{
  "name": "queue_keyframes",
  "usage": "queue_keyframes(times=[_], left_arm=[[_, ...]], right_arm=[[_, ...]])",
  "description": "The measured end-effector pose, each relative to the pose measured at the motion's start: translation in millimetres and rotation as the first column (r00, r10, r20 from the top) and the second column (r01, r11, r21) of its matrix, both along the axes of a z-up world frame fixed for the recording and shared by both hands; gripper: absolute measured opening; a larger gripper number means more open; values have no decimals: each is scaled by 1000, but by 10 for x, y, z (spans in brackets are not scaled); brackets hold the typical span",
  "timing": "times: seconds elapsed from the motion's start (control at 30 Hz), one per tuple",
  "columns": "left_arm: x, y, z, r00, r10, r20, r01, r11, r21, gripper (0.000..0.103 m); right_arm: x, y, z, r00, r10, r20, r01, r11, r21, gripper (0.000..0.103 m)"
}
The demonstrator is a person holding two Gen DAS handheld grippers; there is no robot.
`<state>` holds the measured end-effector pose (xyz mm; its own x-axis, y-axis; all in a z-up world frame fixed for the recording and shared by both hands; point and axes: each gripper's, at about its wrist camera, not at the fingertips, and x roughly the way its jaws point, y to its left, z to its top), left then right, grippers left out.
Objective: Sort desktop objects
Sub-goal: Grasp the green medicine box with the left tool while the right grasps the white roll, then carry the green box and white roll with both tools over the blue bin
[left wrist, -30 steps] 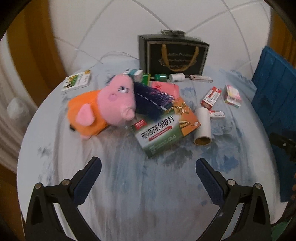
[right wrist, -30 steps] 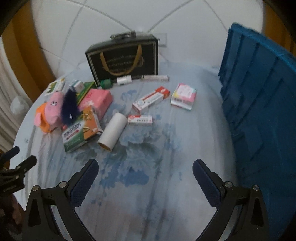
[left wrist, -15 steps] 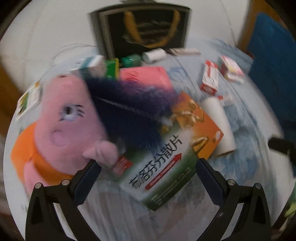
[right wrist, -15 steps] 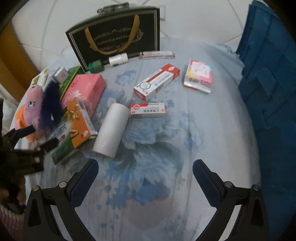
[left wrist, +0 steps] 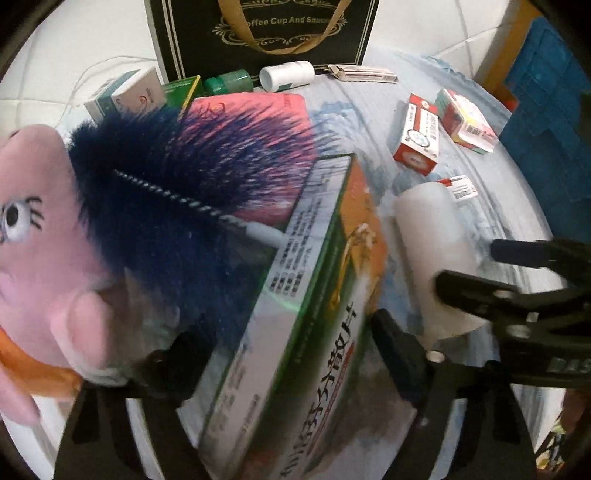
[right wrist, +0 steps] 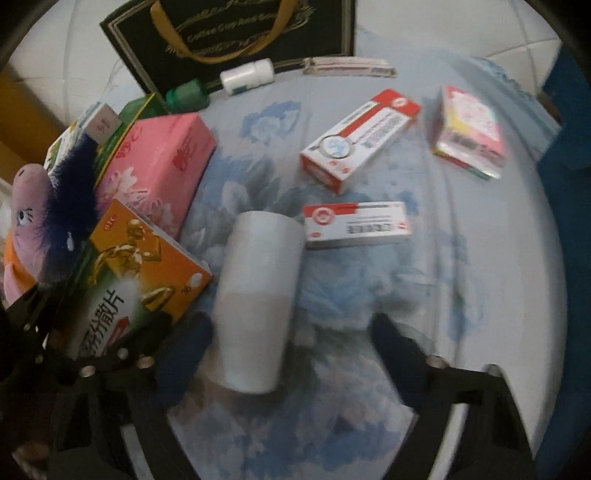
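Observation:
A green and orange medicine box point(left wrist: 314, 332) lies between the fingers of my left gripper point(left wrist: 291, 343), whose jaws are closing around it; I see no firm press on it. A dark blue feather brush point(left wrist: 177, 192) rests across a pink plush pig point(left wrist: 40, 251) and a pink tissue box point(left wrist: 258, 122) just behind. My right gripper point(right wrist: 290, 343) straddles a white paper roll point(right wrist: 258, 295). The roll sits close to its left finger, with a clear gap to the right one. These jaws are closing too.
Red and white medicine boxes point(right wrist: 358, 140) point(right wrist: 358, 223) and a pink packet point(right wrist: 469, 129) lie on the blue flowered cloth point(right wrist: 461, 295). A black gift bag point(right wrist: 236, 33), a white bottle point(right wrist: 247, 77) and a green bottle point(right wrist: 186, 96) stand at the back. A blue crate point(left wrist: 546, 103) is on the right.
Both grippers have come down and forward onto the table. The left one now has the medicine box between its narrowing fingers; the right one has reached the paper roll and is narrowing.

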<state>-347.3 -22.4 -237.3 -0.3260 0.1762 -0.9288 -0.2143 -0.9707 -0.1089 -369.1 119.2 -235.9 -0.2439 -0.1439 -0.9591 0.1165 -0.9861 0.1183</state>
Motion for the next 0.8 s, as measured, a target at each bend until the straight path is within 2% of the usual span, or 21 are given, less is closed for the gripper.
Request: queue_keyframes(times=[0.03,0.07,0.1,0.13,0.2,0.3,0.33,0.37,0.6,0.8], left_arm=[[7,6,0,1000,-1,12,1,1000,16,63],[-2,18,0,1000,1,16,-1,1000,18,61],[4,34,3,1000,2,18,-2,1000,18,53],[21,43,12,1000,6,20,-7,1000,18,51],[25,89,19,1000,16,18,-16,1000,-2,50],[42,140,26,1000,20,7,-20,999,-31,48],[45,152,33,999,33,4,-33,999,-33,39],[55,158,44,999,33,7,-33,999,-16,23],[232,212,163,999,38,1,-38,999,-3,19],[526,231,628,994,46,-99,-45,999,10,19]], right_arm=[[-20,-30,-23,1000,11,8,-11,1000,-12,79],[-30,-60,-36,1000,25,9,-25,1000,-14,74],[-46,-87,-47,999,38,9,-38,999,-15,66],[-61,-112,-66,999,50,14,-50,999,-18,61],[-82,-127,-106,998,60,29,-60,998,-19,45],[-103,-98,-156,997,59,41,-59,998,-18,45],[-113,-82,-175,997,58,43,-57,998,-21,45],[-120,-72,-189,997,59,45,-58,998,-24,45],[60,15,-12,997,75,8,-75,997,-33,44],[378,143,326,996,68,-60,-70,997,-34,44]])
